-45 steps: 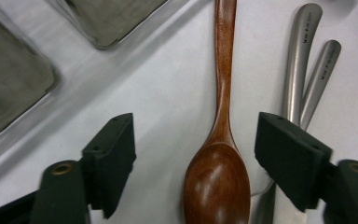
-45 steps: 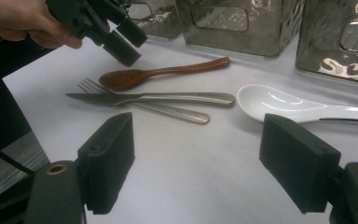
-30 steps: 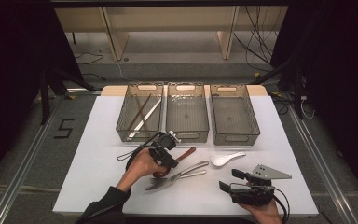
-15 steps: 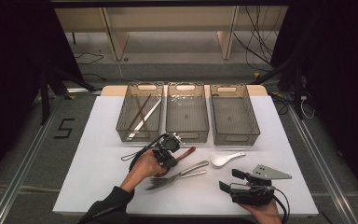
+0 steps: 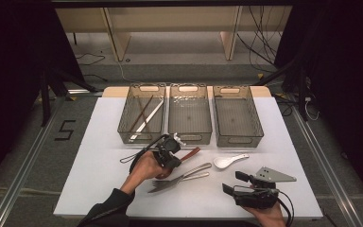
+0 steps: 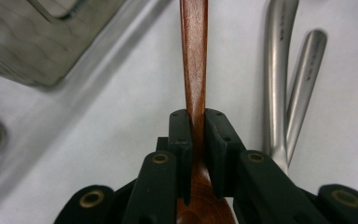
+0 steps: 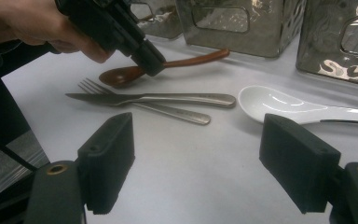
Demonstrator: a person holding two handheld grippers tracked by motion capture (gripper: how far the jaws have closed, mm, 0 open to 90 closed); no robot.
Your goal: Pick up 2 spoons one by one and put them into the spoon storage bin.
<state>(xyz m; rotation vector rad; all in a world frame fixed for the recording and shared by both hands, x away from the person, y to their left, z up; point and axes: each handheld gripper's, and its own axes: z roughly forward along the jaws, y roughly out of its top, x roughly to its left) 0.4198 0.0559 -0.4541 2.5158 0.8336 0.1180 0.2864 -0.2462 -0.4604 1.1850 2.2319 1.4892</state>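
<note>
— See the left hand-held gripper [image 5: 178, 150]? Its jaws have just been closing, and now the two black pads sit tight against the wooden spoon [image 6: 194, 70], one on each side of the neck where the handle meets the bowl.

— So it has the spoon?

— Clamped on it, I'd say. In the left gripper view there is no gap between pad and wood. The spoon lies on the white table [image 5: 99, 165], its handle running straight ahead of the jaws toward the bins and its bowl tucked back under the gripper body.

— And the metal pieces?

— A steel fork [image 5: 185, 178] and table knife [image 5: 179, 179] lie just to one side of that gripper, apart from the spoon. They are untouched.

— What about the other hand?

— The right hand-held gripper [image 7: 209, 158] hangs low over the near edge of the table, jaws spread wide with nothing between them. A white ceramic soup spoon [image 7: 284, 105] lies ahead of it, closer to its right jaw.

— So what comes next?

— My guess is a lift. Three clear bins [image 5: 189, 111] stand in a row beyond the left gripper; the leftmost already holds chopsticks [image 5: 144, 116], the other two look empty. The spoon probably goes in one of those two, though which I can't say.
</note>
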